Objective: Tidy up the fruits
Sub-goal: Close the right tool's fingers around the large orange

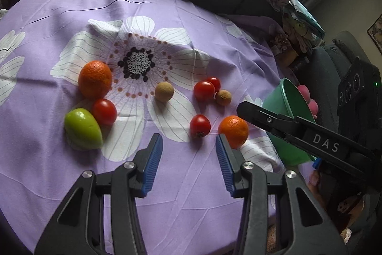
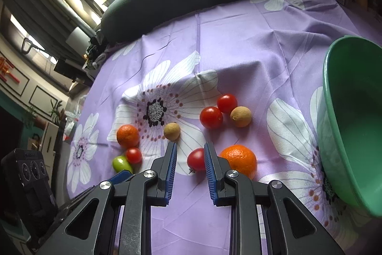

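Nearest in both wrist views, two black claws with blue ribbed pads are being held low over a purple flowered cloth [image 1: 186,23]. The left gripper [image 1: 189,141] is being held with its pads apart and nothing between them. The right gripper [image 2: 190,149] is being kept at its narrowest, yet a gap is showing between its pads and nothing is being pinched. Just past the claws, a red tomato [image 1: 200,125] and a small orange [image 1: 233,130] are lying side by side on the cloth, not quite touching. To the right, a green bowl [image 2: 346,126] is being tipped toward the fruit by a hand; whether the right claw is touching it cannot be told. Farther off, two tomatoes [image 1: 204,90] and a tan round fruit [image 1: 223,97] are clustered together, another tan fruit [image 1: 164,92] is lying alone, and at far left a larger orange [image 1: 95,79], a tomato [image 1: 104,111] and a green fruit [image 1: 82,128] are touching. By judgement, the nearest tomato should be taken first: the pads should be closed gently across its widest part, since its smooth skin is likely to slip or bruise, and the neighbouring orange should not be nudged away.
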Available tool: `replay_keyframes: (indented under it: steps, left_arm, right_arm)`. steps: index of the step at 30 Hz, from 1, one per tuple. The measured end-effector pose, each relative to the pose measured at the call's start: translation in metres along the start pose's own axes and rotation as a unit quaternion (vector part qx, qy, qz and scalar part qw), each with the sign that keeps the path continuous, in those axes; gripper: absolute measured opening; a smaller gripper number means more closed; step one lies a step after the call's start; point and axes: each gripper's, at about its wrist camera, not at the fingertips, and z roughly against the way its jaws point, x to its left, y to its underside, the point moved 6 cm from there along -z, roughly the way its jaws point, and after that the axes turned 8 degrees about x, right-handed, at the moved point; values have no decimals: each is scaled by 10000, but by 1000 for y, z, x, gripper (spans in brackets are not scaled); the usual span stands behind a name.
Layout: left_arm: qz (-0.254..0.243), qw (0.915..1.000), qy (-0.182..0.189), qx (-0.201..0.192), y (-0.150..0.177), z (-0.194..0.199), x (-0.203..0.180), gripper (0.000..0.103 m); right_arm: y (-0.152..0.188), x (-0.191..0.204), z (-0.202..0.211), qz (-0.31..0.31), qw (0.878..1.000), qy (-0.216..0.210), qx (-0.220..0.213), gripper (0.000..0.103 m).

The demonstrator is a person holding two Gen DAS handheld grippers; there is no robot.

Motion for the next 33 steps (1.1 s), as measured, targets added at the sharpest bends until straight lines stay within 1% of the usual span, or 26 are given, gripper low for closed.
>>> replay_keyframes:
  steps: [3, 4, 7, 8, 9, 11, 12, 15, 17, 20, 23, 25, 26, 30, 31, 32, 33]
  left_arm:
    - [-291, 9994, 158, 101, 1, -10, -20, 45]
    - [-357, 9992, 171, 92, 0, -11, -24, 45]
    - [-369, 9992, 163, 31, -2, -12, -25, 47]
    - [-364, 9992, 169, 54, -2, -14, -25, 47]
    - [-360, 9991, 195, 84, -3, -17, -26, 47]
    - [-417, 9986, 273, 181, -1, -24, -32, 47]
    - [-473, 9982, 288, 244, 0, -28, -36, 47]
    - [-614, 9969, 311, 384, 2, -41, -47, 46]
    - [-703, 9958, 380, 448, 2, -47, -55, 46]
    - [-775, 9945, 458, 534, 1, -56, -62, 45]
    - [-848, 9940, 508, 478, -2, -60, -66, 44]
    - [-933, 9938, 439, 417, -3, -60, -66, 41]
    - [-935, 9938, 452, 408, -4, -61, -66, 41]
    - [-851, 9947, 449, 353, -7, -60, -62, 34]
    - [-860, 9946, 485, 325, -7, -59, -64, 30]
    - [-900, 9929, 708, 315, -7, -55, -69, 25]
    - [-949, 9910, 903, 286, -7, -50, -74, 11]
  right_arm:
    - [2, -9, 2, -66, 9996, 275, 1, 26]
    - [1, -13, 3, -99, 9995, 302, -6, 26]
    - [2, -24, 0, -259, 9994, 163, 131, 26]
    - [3, -26, -3, -280, 9992, 167, 239, 30]
    - [4, -28, -6, -288, 9989, 190, 319, 35]
    - [6, -30, -9, -264, 9986, 323, 335, 41]
    - [6, -31, -10, -290, 9984, 354, 338, 42]
    - [5, -34, -11, -429, 9984, 158, 339, 42]
    - [6, -40, -13, -536, 9976, 169, 401, 42]
    - [6, -43, -15, -631, 9971, 27, 418, 42]
    - [6, -45, -17, -662, 9969, -26, 429, 42]
    - [7, -48, -19, -720, 9962, -37, 480, 42]
    - [7, -49, -19, -734, 9962, -73, 472, 42]
    - [6, -47, -17, -626, 9971, -57, 419, 42]
    - [6, -45, -15, -605, 9973, -85, 411, 42]
    - [6, -41, -12, -546, 9976, -196, 373, 42]
    - [6, -35, -7, -464, 9971, -491, 350, 41]
